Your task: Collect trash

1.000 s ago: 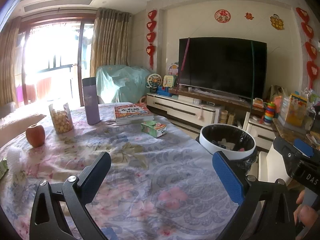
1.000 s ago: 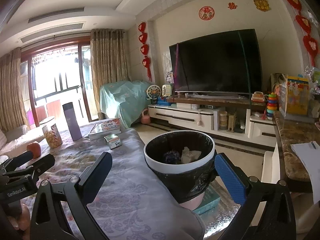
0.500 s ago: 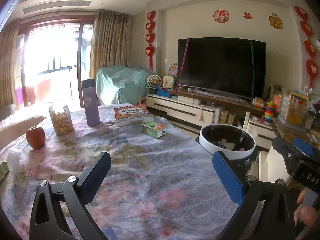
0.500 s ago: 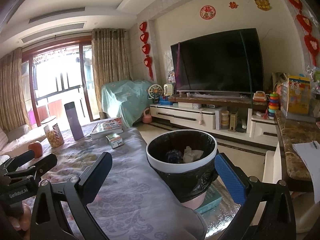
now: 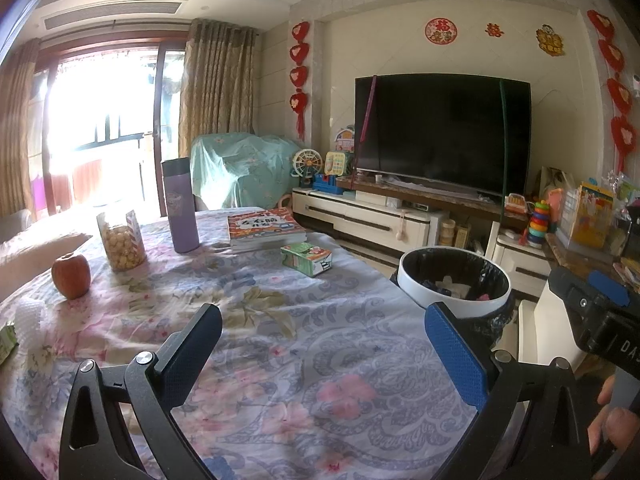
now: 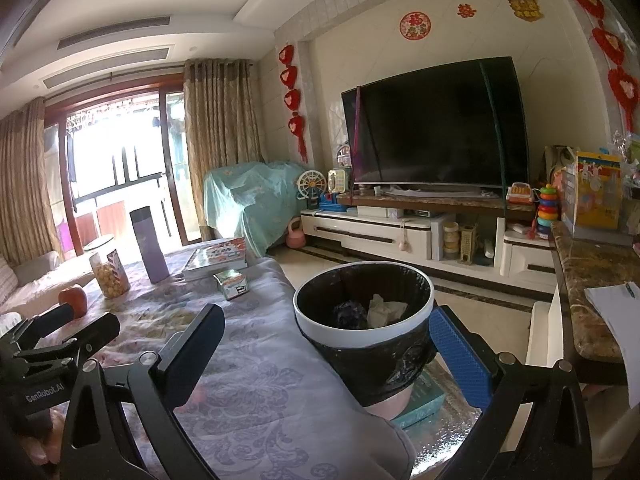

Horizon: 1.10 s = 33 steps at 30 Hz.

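A white-rimmed trash bin [image 5: 454, 280] lined with a black bag stands off the table's right edge; it also shows in the right wrist view [image 6: 362, 308] with crumpled paper inside. A small green carton [image 5: 306, 258] lies on the floral tablecloth [image 5: 280, 344], also in the right wrist view [image 6: 231, 283]. A crumpled clear wrapper [image 5: 26, 314] and a green scrap [image 5: 6, 342] lie at the table's left edge. My left gripper [image 5: 324, 348] is open and empty above the cloth. My right gripper [image 6: 326, 350] is open and empty, close in front of the bin.
On the table stand an apple [image 5: 71, 275], a popcorn jar [image 5: 120, 240], a purple flask [image 5: 180, 205] and a stack of books [image 5: 265, 228]. A TV cabinet [image 5: 380, 220] with toys lies beyond. A marble counter [image 6: 588, 280] with paper is at the right.
Both grippers have shifted only slightly; the bin sits a little closer in the right wrist view. Both stay open and empty.
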{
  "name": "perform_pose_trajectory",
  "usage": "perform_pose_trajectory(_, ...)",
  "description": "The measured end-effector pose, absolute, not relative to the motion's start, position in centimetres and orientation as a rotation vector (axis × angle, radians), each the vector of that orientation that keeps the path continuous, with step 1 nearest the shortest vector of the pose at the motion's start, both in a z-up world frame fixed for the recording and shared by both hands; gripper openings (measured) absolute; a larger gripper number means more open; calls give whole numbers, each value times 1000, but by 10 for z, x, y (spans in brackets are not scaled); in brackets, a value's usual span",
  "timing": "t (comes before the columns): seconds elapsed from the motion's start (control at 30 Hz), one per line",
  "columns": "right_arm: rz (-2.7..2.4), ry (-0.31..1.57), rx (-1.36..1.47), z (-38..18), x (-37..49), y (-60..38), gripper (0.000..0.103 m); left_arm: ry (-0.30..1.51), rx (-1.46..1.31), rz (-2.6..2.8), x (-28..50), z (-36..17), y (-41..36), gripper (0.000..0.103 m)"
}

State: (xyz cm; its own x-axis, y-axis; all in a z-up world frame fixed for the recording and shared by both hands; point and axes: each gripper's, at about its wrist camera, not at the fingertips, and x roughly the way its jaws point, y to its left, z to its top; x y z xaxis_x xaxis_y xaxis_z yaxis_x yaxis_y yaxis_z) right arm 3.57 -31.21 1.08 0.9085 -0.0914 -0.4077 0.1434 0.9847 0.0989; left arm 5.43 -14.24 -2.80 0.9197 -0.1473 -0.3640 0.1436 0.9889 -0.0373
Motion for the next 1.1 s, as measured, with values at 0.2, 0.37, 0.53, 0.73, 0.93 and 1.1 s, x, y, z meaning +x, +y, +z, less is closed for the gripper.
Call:
perform_pose_trajectory(0.2,-117,412,129,13,36,-313,103,378,-7,-149,54,-28,-143,102)
perform_pose_trajectory(0.37,-114,408,131,16,36,-313,103,377,-4,-152,56,-28,-142,102)
perform_pose_trajectory(0.53,-112,407,132,17,36,-314,103,380,-4,-152,55,-29,-143,102)
perform_pose_trajectory(0.73,-113,408,134,17,37,-314,103,382,-1,-153,59,-29,-142,102)
perform_pose_trajectory(0.93,-112,410,135,18,37,-313,103,384,1,-155,60,-29,-141,102)
perform_pose_trajectory(1.1,-112,410,137,18,37,-312,103,383,2,-155,60,-30,-142,102)
